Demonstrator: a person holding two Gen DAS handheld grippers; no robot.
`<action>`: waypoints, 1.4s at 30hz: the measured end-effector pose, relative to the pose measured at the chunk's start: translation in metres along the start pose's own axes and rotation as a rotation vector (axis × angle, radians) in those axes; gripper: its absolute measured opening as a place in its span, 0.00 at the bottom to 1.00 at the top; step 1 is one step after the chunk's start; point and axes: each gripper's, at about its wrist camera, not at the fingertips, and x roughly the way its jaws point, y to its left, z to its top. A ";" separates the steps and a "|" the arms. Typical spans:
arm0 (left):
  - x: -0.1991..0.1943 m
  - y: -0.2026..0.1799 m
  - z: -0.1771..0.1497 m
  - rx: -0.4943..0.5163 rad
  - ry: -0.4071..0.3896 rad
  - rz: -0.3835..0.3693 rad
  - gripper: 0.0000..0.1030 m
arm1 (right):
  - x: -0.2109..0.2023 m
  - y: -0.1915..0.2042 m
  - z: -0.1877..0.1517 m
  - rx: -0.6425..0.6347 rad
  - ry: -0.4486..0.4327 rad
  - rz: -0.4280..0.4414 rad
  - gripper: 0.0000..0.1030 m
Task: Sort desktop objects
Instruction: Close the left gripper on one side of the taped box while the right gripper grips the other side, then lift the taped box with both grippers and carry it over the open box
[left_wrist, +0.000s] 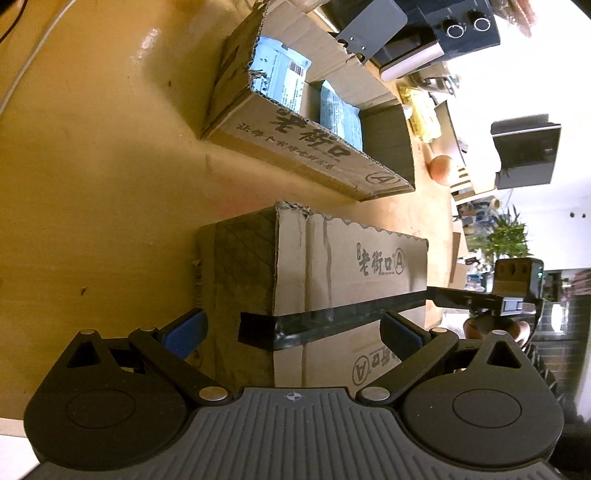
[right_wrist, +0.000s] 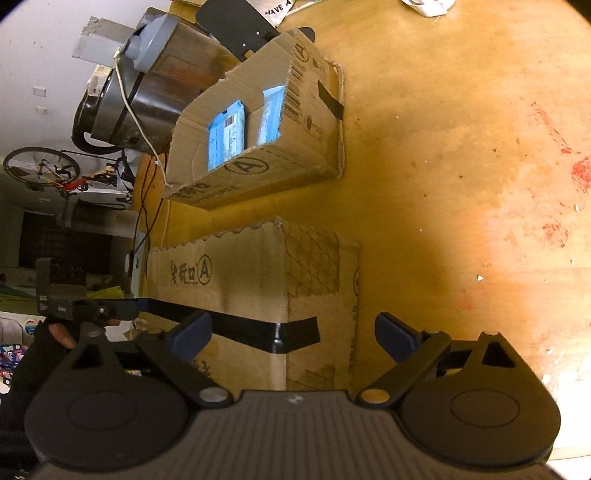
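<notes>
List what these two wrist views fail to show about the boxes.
- Taped cardboard box: contents hidden, flaps shut, both views.
- Open cardboard box: floor hidden by its walls and blue packets; packet print too small.
- Taped box's near end: covered by the left gripper and right gripper.

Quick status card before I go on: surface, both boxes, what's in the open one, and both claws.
surface: wooden table
near box: closed cardboard box, black tape strip across it
far box: open cardboard box, lying beyond the near one, apart from it
far box contents: blue-and-white packets
left claw: open, straddling a corner of the near box, not gripping
right claw: open, straddling another corner, not gripping
</notes>
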 end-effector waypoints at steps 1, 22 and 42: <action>0.000 0.001 0.000 -0.003 0.000 -0.008 0.89 | 0.000 0.000 0.000 -0.001 0.002 0.002 0.92; -0.009 0.014 -0.001 -0.022 0.003 0.002 0.52 | 0.000 0.001 -0.001 0.012 0.030 0.052 0.37; -0.034 -0.015 -0.013 -0.011 -0.043 0.006 0.51 | -0.027 0.026 -0.008 0.030 0.003 0.038 0.34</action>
